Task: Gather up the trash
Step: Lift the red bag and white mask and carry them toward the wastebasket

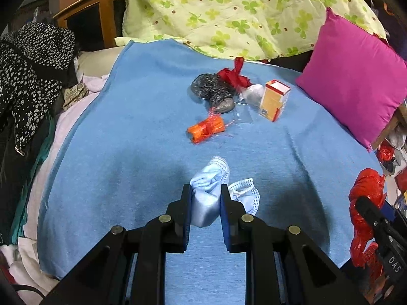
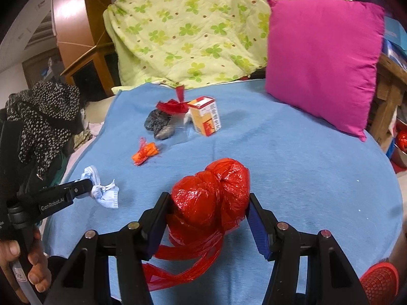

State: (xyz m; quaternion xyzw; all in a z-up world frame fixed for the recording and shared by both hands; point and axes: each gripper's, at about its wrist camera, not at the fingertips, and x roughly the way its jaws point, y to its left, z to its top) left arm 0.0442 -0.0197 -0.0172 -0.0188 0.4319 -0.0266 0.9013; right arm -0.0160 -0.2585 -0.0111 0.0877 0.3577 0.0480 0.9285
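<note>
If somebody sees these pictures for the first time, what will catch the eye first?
Probably the red plastic bag clamped in the right gripper, low over the blue blanket. Next, the pink pillow at the blanket's far right, and the blue face mask pinched in the left gripper.

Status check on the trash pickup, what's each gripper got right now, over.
Left gripper shut on crumpled face mask. Right gripper shut on red plastic bag. Orange wrapper, black bag, carton remain on blue blanket. Nothing blocking.
</note>
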